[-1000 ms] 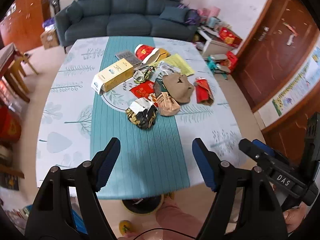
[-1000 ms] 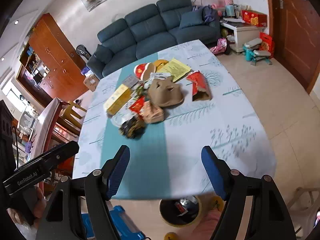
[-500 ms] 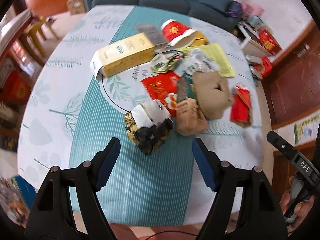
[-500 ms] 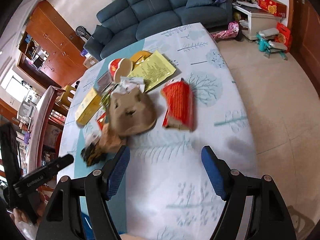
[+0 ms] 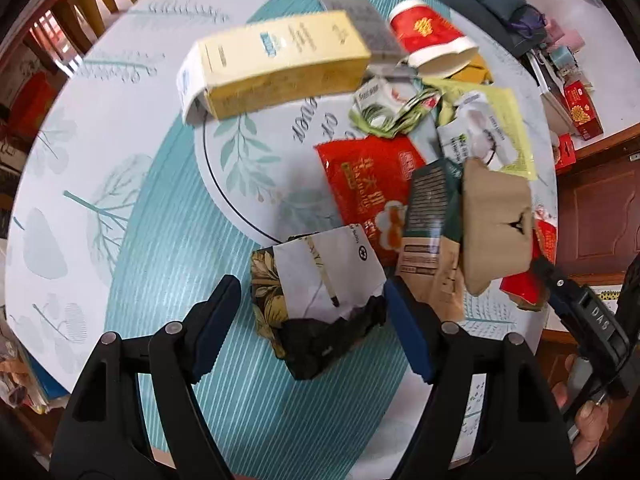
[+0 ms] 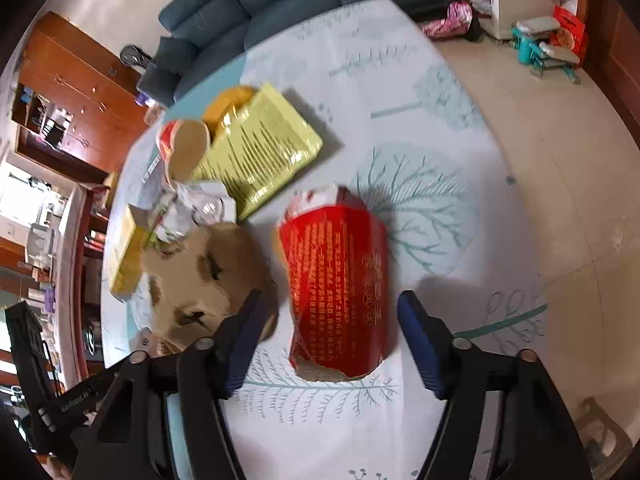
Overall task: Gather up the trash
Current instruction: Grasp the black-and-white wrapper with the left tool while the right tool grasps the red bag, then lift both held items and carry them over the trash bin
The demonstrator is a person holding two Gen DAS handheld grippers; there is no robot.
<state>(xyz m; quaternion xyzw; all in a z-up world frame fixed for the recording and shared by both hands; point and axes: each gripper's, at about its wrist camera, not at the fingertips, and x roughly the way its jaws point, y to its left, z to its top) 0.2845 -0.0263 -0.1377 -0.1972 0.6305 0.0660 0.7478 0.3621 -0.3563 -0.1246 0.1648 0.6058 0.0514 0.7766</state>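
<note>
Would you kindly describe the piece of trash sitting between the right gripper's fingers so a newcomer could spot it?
On the table with the tree-patterned cloth, look at the pile's outer edge, right of the crumpled brown paper bag. There the red carton lies alone: flattened, gold-lettered, both ends torn open.

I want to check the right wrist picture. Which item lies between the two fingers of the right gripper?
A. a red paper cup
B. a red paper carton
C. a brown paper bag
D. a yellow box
B: the red paper carton lies on the table between the closing fingers of the right gripper, which do not touch it yet.
</note>
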